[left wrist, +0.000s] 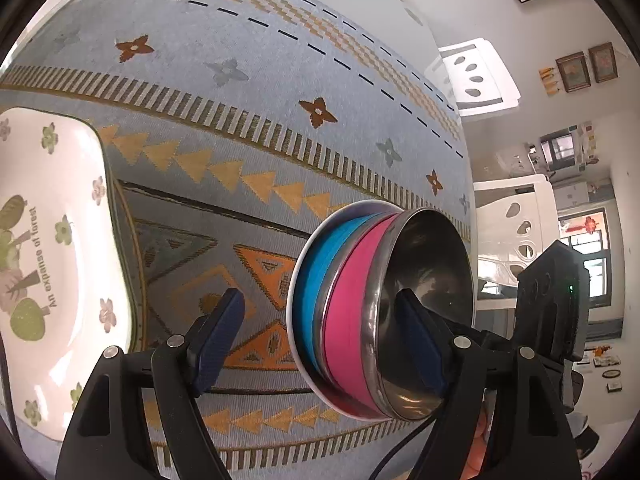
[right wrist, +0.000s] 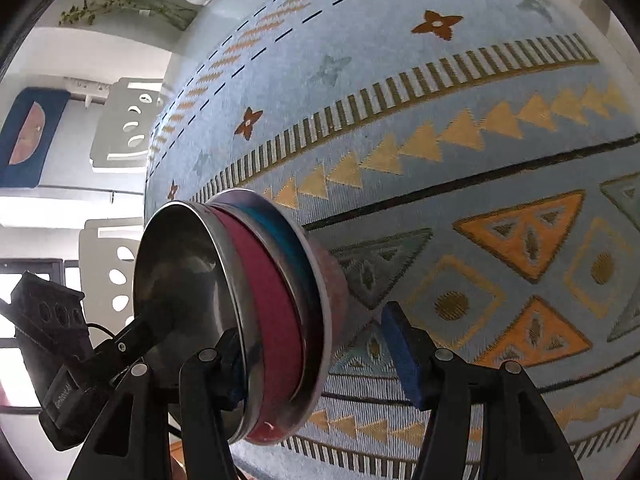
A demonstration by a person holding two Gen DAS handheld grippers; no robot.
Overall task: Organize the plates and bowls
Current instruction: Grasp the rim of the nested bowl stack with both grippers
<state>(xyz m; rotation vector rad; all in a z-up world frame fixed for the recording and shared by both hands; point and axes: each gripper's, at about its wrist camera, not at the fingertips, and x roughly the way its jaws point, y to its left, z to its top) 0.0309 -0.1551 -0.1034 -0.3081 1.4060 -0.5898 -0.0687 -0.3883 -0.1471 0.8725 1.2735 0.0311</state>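
Steel bowl [left wrist: 424, 312] nested on top of a pink-banded bowl [left wrist: 352, 320] and a blue-banded bowl [left wrist: 316, 280], all on a white round plate [left wrist: 294, 292]; stack of 4 sitting near table edge on woven patterned tablecloth [left wrist: 240, 120]. Left gripper [left wrist: 320, 336] spread wide, 1 pad inside steel bowl, other pad well clear over cloth, stack wall between, no pinch. Right gripper [right wrist: 316, 352] likewise straddling opposite rim, 1 finger inside bowl, blue pad [right wrist: 400, 356] outside, apart from plate edge; not pressing. Square floral plate [left wrist: 48, 240] resting apart at left. Judged: steel light, stiff, slippery; nested bowls likely to slide or rattle if tilted; plate probably ceramic, chippable. Best hold judged at rim walls, both sides together, kept level. White chairs [left wrist: 476, 76] beyond table.
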